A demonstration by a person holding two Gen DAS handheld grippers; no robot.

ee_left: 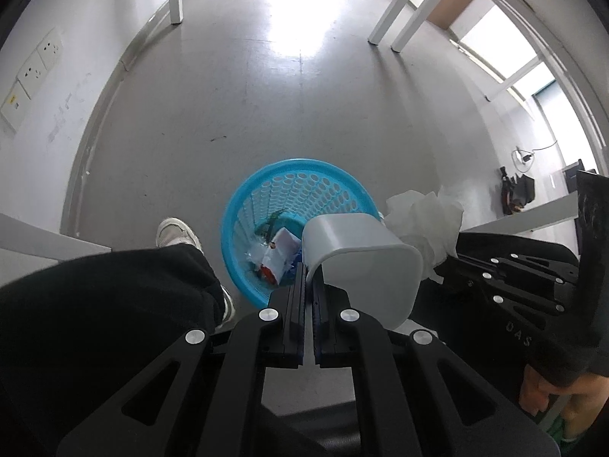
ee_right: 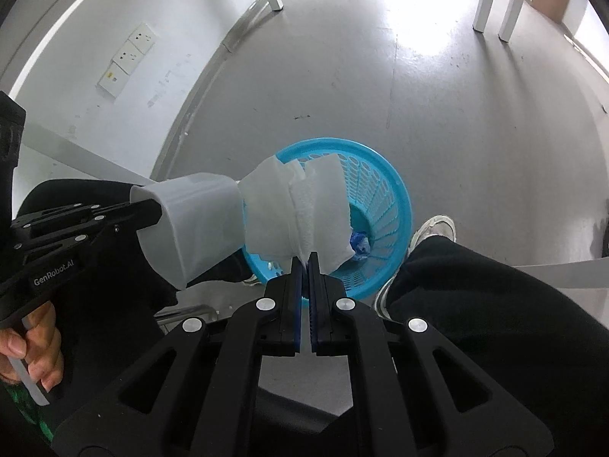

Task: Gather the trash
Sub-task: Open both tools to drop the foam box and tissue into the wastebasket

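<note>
We are over the round blue perforated plastic basket (ee_left: pixel 300 190) on the floor at twelve o'clock. Our left gripper (ee_left: pixel 309 266) pinches the small white plastic bin (ee_left: pixel 365 262); our right gripper (ee_right: pixel 305 257) clamps crumpled white tissue (ee_right: pixel 304 205). Next, we judge, release the tissue above the basket.

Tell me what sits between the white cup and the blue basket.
Crumpled white tissue, pinched by the right claw, hangs between the cup and basket; right wrist view.

Left gripper (ee_left: pixel 309 278) clamps white bin (ee_left: pixel 365 259) rim, tilted over blue basket (ee_left: pixel 297 224); contents seemingly wrappers.
</note>
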